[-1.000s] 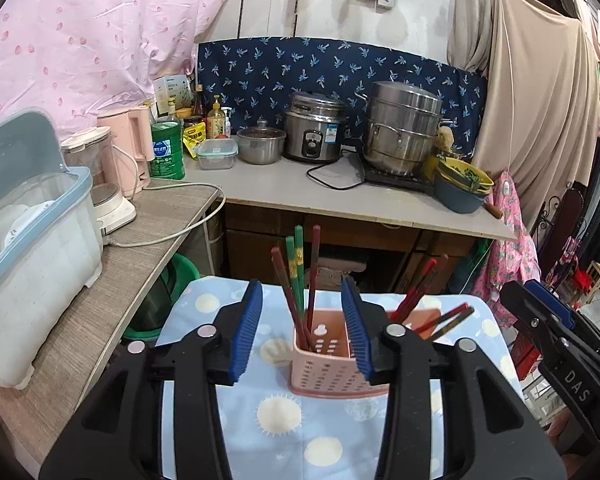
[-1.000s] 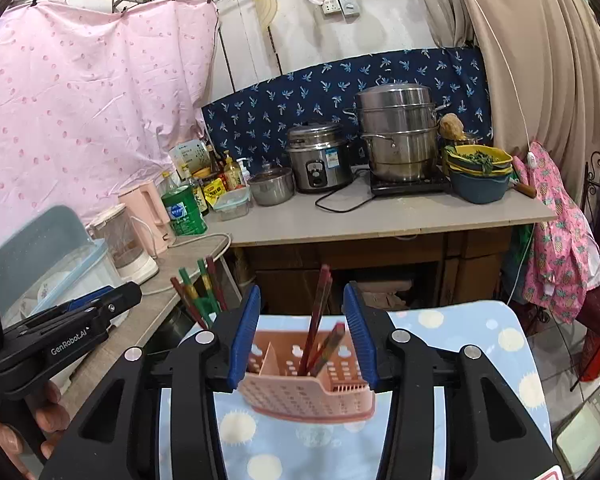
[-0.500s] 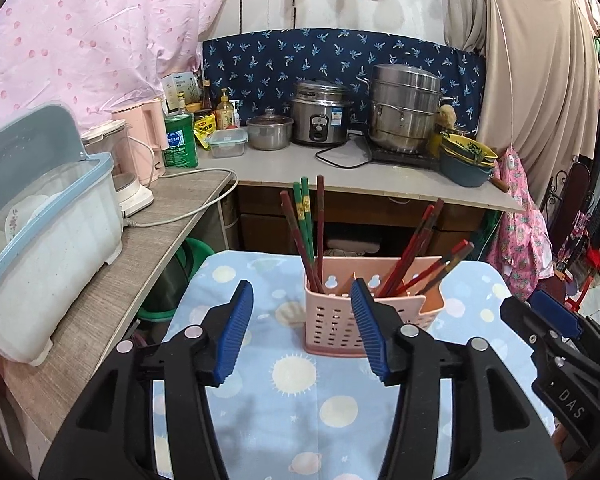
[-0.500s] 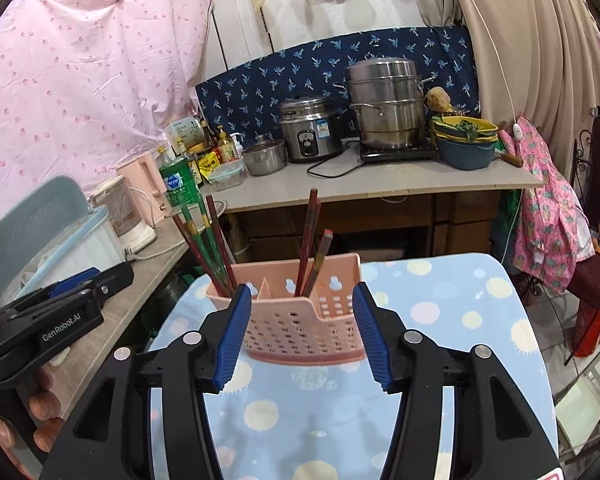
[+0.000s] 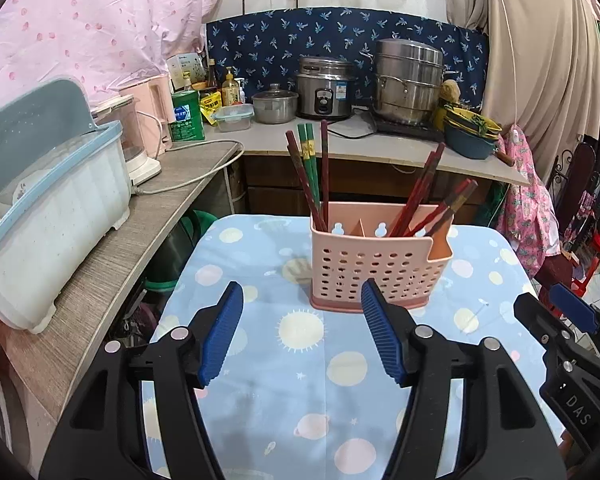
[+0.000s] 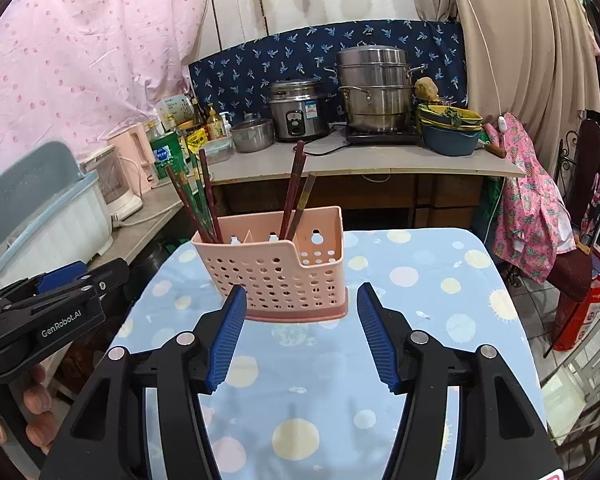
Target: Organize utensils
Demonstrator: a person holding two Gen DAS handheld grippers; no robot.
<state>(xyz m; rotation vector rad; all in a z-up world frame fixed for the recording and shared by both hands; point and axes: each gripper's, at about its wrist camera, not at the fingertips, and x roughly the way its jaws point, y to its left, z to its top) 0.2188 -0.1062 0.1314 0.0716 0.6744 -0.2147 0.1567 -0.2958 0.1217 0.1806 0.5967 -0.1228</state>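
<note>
2 grippers, the left gripper [image 5: 302, 334] and the right gripper [image 6: 300, 338], hang near the pink perforated utensil basket [image 5: 378, 266] on the dotted tablecloth [image 5: 300, 384]; both sets of jaws have just been opening, spread with nothing between them. Chopsticks [image 5: 310, 172] lean in the left and right compartments, likely light, stiff and slick, best pinched near their upper ends.

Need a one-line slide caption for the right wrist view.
Right gripper, jaws just opening and empty, faces a pink perforated utensil basket of chopsticks on a polka-dot tablecloth.
</note>
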